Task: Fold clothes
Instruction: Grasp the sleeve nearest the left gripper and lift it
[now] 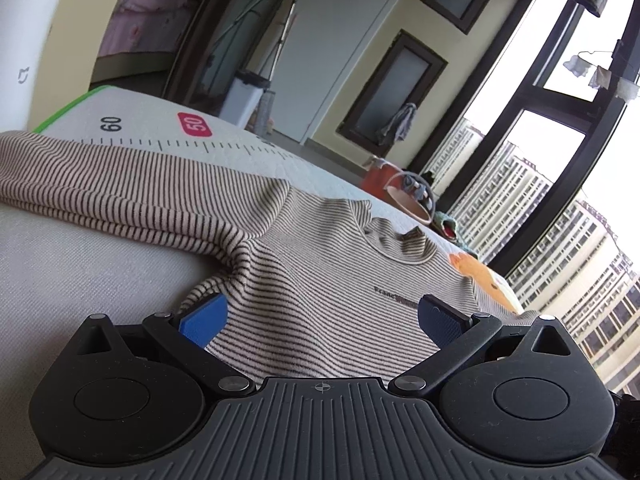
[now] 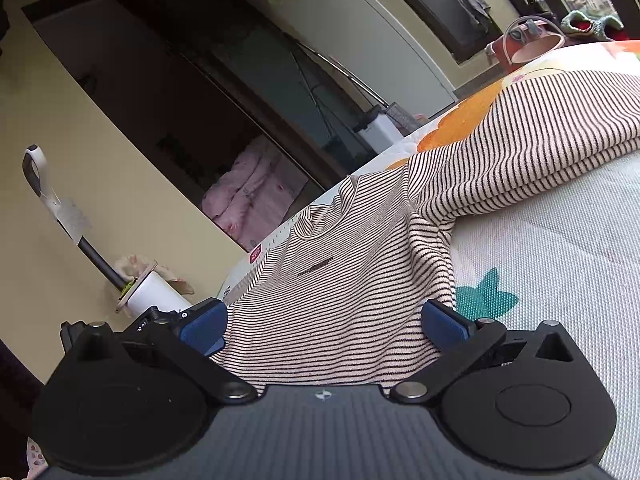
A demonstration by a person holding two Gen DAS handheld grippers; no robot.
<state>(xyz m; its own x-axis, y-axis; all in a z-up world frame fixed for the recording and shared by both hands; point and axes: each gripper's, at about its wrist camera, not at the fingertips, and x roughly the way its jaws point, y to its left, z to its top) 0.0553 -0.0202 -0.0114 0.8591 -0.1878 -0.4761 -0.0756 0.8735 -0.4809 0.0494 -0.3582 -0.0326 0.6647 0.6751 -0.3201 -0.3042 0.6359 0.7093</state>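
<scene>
Left claw (image 1: 322, 316), right claw (image 2: 324, 322): black linkage arms, blue pads, silver pivot screws, ribbed grey housing.

You see a beige striped shirt (image 1: 320, 300) with thin dark stripes, blue pads (image 1: 204, 316), and a pale grey mat (image 2: 560, 240) with teal star.

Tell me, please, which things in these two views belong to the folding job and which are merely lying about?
Part of the job:
- striped shirt, spread flat, sleeves out
- left tongs, open at its hem
- right tongs, open at its hem
- padded mat beneath

Lying about:
- red basket
- pink quilt
- hanging grey cloth
- green knitted item
</scene>
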